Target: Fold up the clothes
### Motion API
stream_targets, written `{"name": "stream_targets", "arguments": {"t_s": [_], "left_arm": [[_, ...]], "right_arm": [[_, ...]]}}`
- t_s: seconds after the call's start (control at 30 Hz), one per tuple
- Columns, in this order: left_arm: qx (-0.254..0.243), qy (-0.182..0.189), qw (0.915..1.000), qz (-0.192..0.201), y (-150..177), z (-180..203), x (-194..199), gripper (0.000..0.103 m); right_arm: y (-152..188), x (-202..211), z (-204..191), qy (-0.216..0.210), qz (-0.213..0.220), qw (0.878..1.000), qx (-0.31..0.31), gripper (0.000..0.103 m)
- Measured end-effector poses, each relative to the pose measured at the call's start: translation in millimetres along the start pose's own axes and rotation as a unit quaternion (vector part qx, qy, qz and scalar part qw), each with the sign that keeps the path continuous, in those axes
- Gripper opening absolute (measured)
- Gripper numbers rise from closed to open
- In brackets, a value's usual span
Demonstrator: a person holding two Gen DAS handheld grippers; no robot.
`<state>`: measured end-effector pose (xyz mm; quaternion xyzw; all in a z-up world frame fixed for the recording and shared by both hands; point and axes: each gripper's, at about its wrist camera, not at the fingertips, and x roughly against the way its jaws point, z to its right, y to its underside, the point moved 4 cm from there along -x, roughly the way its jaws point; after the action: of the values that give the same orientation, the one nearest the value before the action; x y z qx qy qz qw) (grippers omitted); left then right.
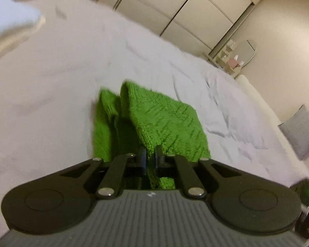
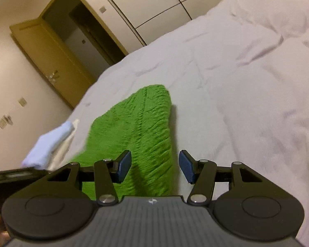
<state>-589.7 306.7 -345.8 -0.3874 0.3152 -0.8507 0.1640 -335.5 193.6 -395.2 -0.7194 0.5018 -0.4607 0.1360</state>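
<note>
Left tongs clamped tight on the edge of the green knit garment, which rises off the white bed just ahead of them. Over to the right tongs: spread apart, pads gripping nothing, the garment lying folded on the bed below and ahead of them.
</note>
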Motion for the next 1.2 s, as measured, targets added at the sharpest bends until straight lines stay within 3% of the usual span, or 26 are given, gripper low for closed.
{"name": "stream_targets", "arguments": {"t_s": [0.17, 0.27, 0.33, 0.37, 0.47, 0.57, 0.63, 0.77, 0.87, 1.0, 1.2], "left_arm": [[-0.005, -0.065, 0.9973, -0.032, 25.1, -19.6, -13.2, 0.006], [-0.016, -0.046, 0.9988, 0.002, 21.2, -4.5, 7.8, 0.005], [-0.063, -0.036, 0.9967, 0.036, 18.3, 14.9, 20.4, 0.006], [-0.086, -0.049, 0.9946, 0.033, 20.7, 17.9, 14.2, 0.007], [-0.06, -0.093, 0.9918, -0.065, 42.1, -10.3, -35.9, 0.011], [-0.037, -0.076, 0.9945, -0.061, 39.8, -17.5, -33.9, 0.016], [-0.021, -0.068, 0.9961, -0.051, 32.8, -19.6, -23.7, 0.027], [0.018, -0.039, 0.9967, -0.069, 28.8, -33.8, -16.0, 0.027], [0.044, -0.015, 0.9969, -0.064, 13.6, -37.6, -12.1, 0.027], [0.073, 0.018, 0.996, -0.047, -17.9, -45.0, -21.2, 0.027], [0.058, 0.005, 0.9968, -0.055, -54.6, -49.6, -65.5, 0.027]], "right_arm": [[11.1, -29.7, -13.1, 0.02, -0.05, 0.997, 0.051, 0.05], [15.4, -38.2, -14.5, 0.015, -0.067, 0.997, 0.047, 0.049], [15.8, -34.9, -16.7, 0.017, -0.065, 0.996, 0.061, 0.049], [16.3, -33.9, -17.4, 0.019, -0.065, 0.995, 0.067, 0.049], [19.7, -39.0, -13.6, 0.034, -0.076, 0.994, 0.064, 0.049], [8.4, -33.1, -9.6, 0.015, -0.069, 0.997, 0.042, 0.049], [-4.7, -24.5, -6.2, 0.003, -0.052, 0.998, 0.032, 0.05], [-35.7, -28.9, 2.2, -0.029, -0.032, 0.999, 0.018, 0.049], [-40.3, -49.2, 5.2, -0.052, -0.071, 0.996, 0.032, 0.03], [-32.7, -57.3, 1.5, -0.044, -0.082, 0.994, 0.055, 0.03], [-41.8, -65.0, 3.4, -0.054, -0.092, 0.993, 0.04, 0.03]]}}
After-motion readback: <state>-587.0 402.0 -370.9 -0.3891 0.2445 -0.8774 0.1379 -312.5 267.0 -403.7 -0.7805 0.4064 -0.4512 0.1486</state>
